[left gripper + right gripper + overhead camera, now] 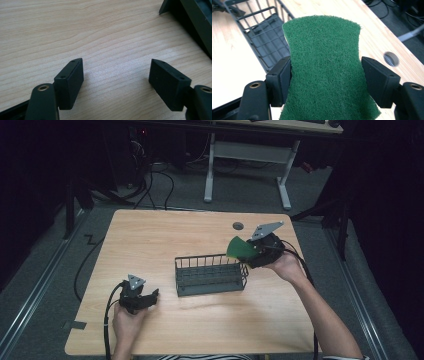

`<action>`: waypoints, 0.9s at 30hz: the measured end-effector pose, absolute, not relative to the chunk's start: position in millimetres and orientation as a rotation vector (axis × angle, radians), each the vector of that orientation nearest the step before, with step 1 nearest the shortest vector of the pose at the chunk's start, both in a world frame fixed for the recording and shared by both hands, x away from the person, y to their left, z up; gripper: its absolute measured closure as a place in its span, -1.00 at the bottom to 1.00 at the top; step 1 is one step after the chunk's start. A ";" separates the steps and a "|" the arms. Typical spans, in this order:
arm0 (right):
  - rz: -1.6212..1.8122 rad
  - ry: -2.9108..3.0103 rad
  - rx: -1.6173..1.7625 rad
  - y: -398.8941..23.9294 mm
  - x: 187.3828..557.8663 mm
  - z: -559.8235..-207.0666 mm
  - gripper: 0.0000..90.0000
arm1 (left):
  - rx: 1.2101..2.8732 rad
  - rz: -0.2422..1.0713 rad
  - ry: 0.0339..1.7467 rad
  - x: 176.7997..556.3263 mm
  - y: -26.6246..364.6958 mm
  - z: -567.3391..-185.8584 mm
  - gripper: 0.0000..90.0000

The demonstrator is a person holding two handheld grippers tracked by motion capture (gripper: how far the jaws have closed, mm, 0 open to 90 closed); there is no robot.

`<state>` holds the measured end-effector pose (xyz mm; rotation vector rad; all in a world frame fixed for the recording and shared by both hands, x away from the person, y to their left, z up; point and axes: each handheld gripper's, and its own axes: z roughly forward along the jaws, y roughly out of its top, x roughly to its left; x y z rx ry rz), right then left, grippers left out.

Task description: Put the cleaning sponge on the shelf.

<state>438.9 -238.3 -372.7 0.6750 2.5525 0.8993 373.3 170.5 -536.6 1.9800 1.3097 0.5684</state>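
A green scouring sponge [324, 67] is pinched at its narrow waist between the jaws of my right gripper [325, 77]. In the high view that right gripper [248, 254] holds the sponge [241, 248] just above the right end of a dark wire basket [211, 274], which looks empty. The basket's mesh [265, 37] lies beyond the sponge in the right gripper view. My left gripper [152, 297] rests low on the table near its front left, jaws wide apart with bare wood between them [116, 75].
The wooden table [150, 240] has a round cable hole [238, 225] near its far edge, also seen as the hole [391, 59] beside the sponge. A corner of the basket [190, 22] lies ahead and right of the left gripper. A white desk frame [247, 165] stands beyond the table.
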 end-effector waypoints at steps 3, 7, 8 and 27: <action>0.893 2.567 0.655 -231.0 440.8 -375.8 -0.36 | 1.980 0.568 1.310 373.3 170.5 -536.6 -0.37; 0.861 2.592 0.640 -219.5 446.6 -382.8 -0.36 | 1.980 0.568 1.310 373.3 170.5 -536.6 -0.37; 0.858 2.595 0.634 -216.9 448.0 -384.4 -0.36 | 1.980 0.568 1.310 373.3 170.5 -536.6 -0.37; 0.810 2.636 0.609 -196.4 455.9 -404.1 -0.38 | 1.981 0.569 1.309 373.3 170.5 -536.6 -0.37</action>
